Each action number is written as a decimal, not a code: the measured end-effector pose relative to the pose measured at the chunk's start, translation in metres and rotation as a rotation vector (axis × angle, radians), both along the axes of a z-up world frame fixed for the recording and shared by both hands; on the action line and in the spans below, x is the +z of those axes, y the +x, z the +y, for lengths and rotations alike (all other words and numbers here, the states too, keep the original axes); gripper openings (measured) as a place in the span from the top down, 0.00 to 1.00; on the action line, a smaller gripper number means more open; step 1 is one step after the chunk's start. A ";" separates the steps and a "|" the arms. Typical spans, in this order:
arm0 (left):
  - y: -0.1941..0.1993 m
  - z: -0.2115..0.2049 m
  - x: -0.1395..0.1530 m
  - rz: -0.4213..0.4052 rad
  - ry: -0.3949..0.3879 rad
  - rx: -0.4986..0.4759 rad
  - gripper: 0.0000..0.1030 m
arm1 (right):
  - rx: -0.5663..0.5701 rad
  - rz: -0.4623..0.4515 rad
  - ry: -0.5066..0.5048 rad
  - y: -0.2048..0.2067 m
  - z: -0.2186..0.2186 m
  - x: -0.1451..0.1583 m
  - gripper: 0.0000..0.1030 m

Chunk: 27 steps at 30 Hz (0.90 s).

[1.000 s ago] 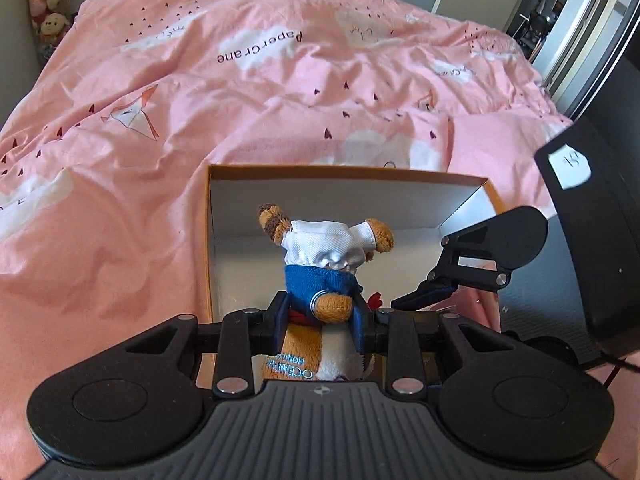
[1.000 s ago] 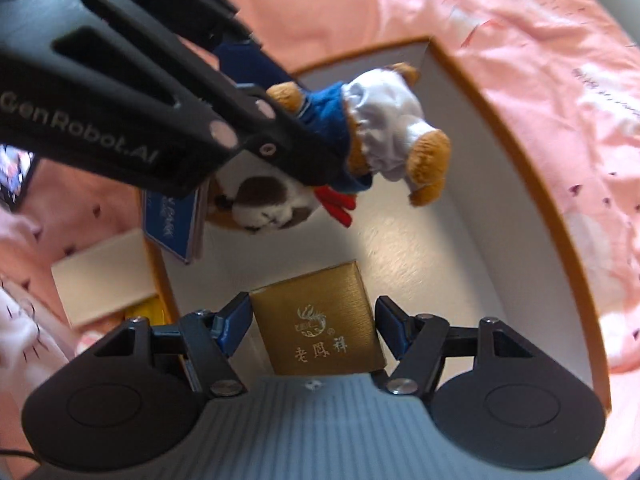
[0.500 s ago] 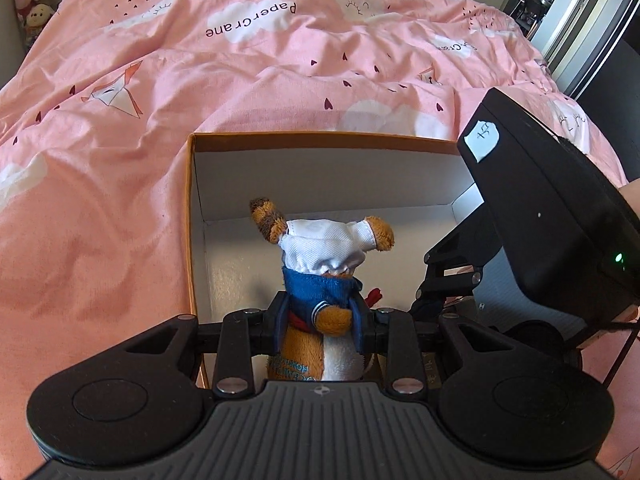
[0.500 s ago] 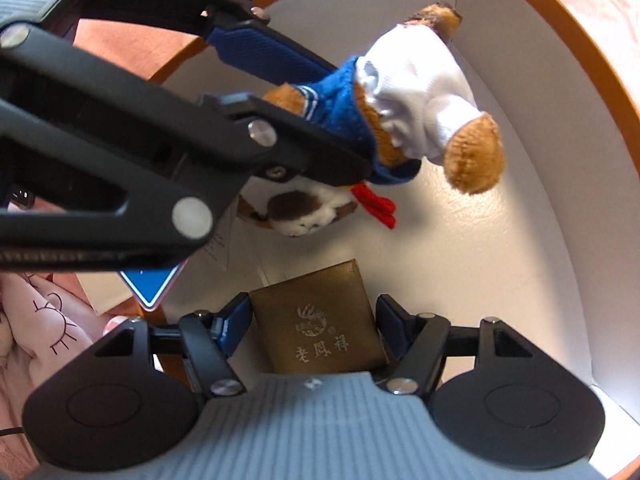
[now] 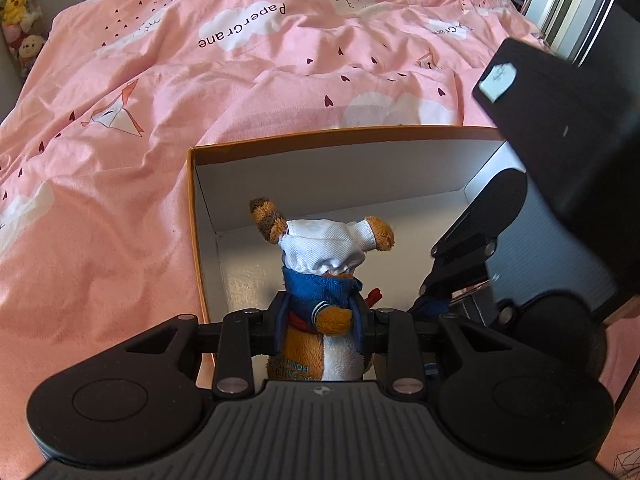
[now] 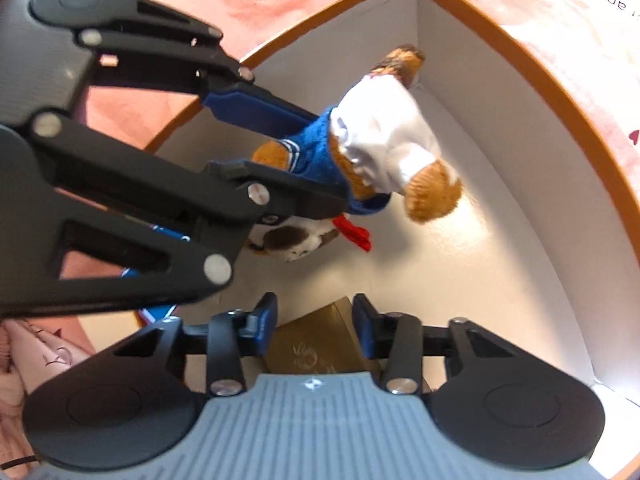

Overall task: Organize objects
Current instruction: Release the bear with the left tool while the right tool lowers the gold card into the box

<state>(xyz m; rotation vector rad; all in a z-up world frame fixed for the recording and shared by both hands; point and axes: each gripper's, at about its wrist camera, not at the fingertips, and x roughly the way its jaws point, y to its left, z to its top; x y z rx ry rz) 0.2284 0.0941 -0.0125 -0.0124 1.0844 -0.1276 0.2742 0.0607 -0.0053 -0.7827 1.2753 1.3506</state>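
Observation:
A plush toy in a blue top and white trousers hangs head-down in my left gripper, which is shut on its body over an orange-rimmed white box. It also shows in the right wrist view, above the box floor. My right gripper is shut on a gold box held low inside the white box, beside the left gripper. The right gripper's black body fills the right of the left wrist view.
A pink printed duvet lies all around the box. Plush toys sit at the far left by the wall. A blue card shows under the left gripper in the right wrist view.
My right gripper has narrowed on the gold box and moved further in over the white box. The left gripper with the plush toy has come nearer the box's far corner.

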 end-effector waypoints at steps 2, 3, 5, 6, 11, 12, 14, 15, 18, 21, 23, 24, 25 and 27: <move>0.000 -0.001 0.000 0.007 0.009 -0.004 0.67 | 0.005 -0.008 -0.009 -0.001 0.001 -0.006 0.68; 0.000 -0.001 0.000 0.010 0.012 -0.004 0.67 | 0.012 -0.013 -0.015 -0.001 0.001 -0.009 0.70; 0.000 -0.001 -0.001 0.018 0.012 -0.001 0.67 | 0.025 -0.008 -0.025 -0.001 -0.001 -0.011 0.70; 0.000 -0.001 -0.001 0.024 0.011 0.002 0.67 | 0.031 -0.009 -0.029 0.000 -0.002 -0.010 0.70; 0.002 -0.004 -0.006 0.084 -0.065 0.044 0.67 | 0.031 -0.016 -0.029 0.005 -0.001 -0.006 0.69; 0.002 -0.006 -0.007 0.092 -0.073 0.052 0.67 | 0.026 -0.025 -0.015 0.005 -0.002 -0.003 0.68; 0.003 -0.009 -0.008 0.102 -0.070 0.078 0.67 | 0.003 -0.051 0.011 0.009 -0.009 0.008 0.63; 0.003 -0.009 -0.010 0.107 -0.072 0.095 0.67 | -0.013 -0.067 0.025 0.012 -0.014 0.015 0.63; 0.005 -0.008 -0.015 0.131 -0.095 0.153 0.67 | -0.068 -0.106 0.075 0.020 -0.033 0.034 0.63; 0.006 -0.010 -0.021 0.146 -0.098 0.189 0.67 | -0.125 -0.121 0.111 0.026 -0.052 0.047 0.63; 0.008 -0.012 -0.025 0.151 -0.081 0.203 0.67 | -0.149 -0.123 0.130 0.026 -0.063 0.051 0.63; 0.010 -0.012 -0.029 0.159 -0.079 0.219 0.67 | -0.157 -0.123 0.136 0.025 -0.067 0.051 0.63; 0.011 -0.012 -0.032 0.166 -0.084 0.235 0.67 | -0.164 -0.125 0.142 0.024 -0.070 0.051 0.63; 0.014 -0.012 -0.038 0.186 -0.086 0.263 0.67 | -0.175 -0.125 0.150 0.020 -0.069 0.051 0.63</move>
